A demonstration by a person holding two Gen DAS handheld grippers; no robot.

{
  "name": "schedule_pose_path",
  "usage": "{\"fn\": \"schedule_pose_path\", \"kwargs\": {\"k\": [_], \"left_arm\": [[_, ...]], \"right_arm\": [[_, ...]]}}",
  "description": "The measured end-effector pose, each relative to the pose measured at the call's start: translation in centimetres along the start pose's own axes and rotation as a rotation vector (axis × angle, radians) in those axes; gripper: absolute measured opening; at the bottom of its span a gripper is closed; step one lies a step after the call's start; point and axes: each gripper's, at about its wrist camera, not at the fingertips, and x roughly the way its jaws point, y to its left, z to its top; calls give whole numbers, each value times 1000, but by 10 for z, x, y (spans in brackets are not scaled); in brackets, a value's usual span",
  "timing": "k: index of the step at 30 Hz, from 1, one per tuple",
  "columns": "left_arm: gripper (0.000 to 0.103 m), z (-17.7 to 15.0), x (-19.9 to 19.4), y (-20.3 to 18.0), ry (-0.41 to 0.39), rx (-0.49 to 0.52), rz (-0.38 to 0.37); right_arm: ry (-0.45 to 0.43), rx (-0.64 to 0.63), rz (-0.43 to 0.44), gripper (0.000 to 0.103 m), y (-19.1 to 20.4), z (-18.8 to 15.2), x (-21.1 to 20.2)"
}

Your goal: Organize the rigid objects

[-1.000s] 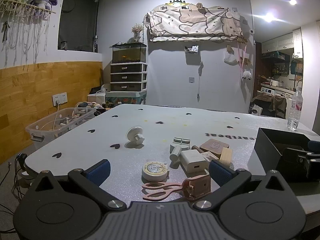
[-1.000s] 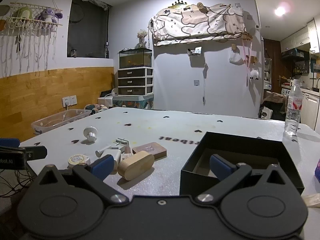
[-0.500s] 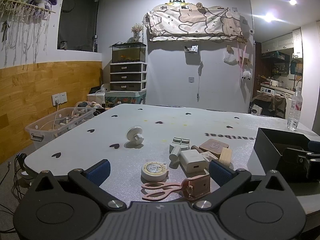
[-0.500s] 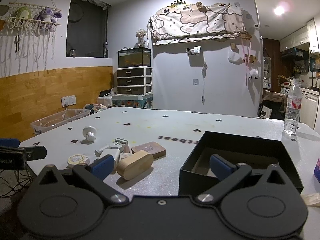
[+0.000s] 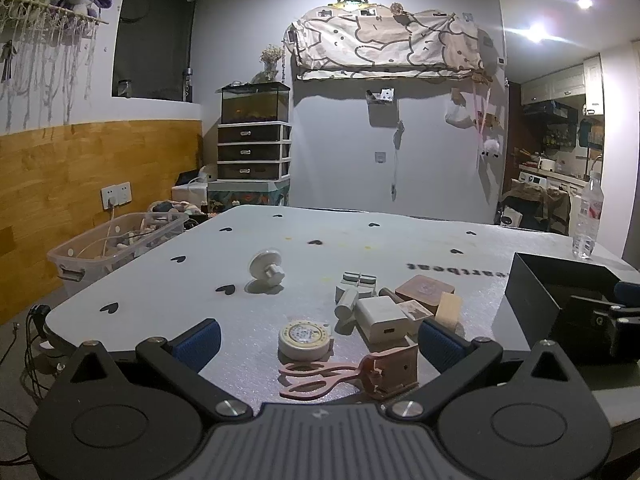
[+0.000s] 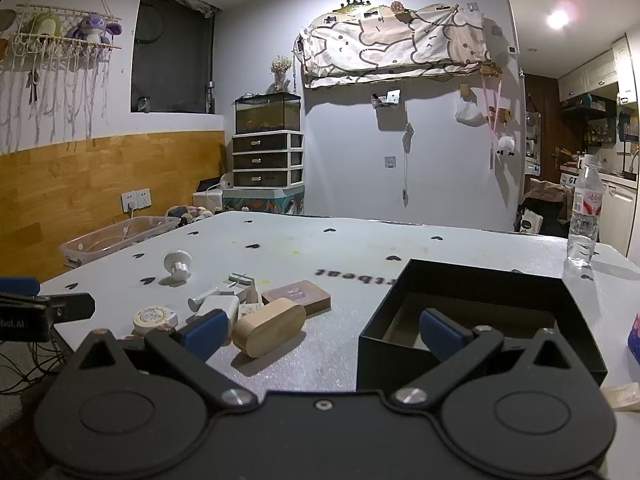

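The counter is covered in a pale, finely pebbled sheet printed with small black hearts. Near its front lies a loose cluster of hard little things. A round, flat tape measure in cream plastic sits just behind pink scissors, whose blades are tucked into a pink blocky holder. Behind these lies a white, square-edged charger, a grey plug adapter with a cylinder lying against it, a brown square coaster-like block, and a smooth wooden oval case with rounded ends. A white knob on a round disc stands apart, farther back on the left.

To the right of the cluster stands a matte black square box, open at the top; the part of its brownish floor that shows is bare. A clear plastic water bottle stands upright beyond it.

The left gripper hovers low over the front edge, its jaws spread wide around the scissors and tape measure, gripping nothing. The right gripper is likewise wide open and empty, one blue pad before the wooden case, the other before the box.
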Motion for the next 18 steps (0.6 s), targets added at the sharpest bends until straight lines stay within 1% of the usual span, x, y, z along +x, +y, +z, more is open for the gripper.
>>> {"fn": "schedule_pose_path", "kwargs": {"k": [4, 18], "left_arm": [[103, 2, -2, -5, -1, -2, -2], [103, 6, -4, -5, -2, 2, -4]], "right_arm": [[1, -1, 1, 103, 0, 0, 0], [-6, -8, -2, 103, -5, -4, -1]]}}
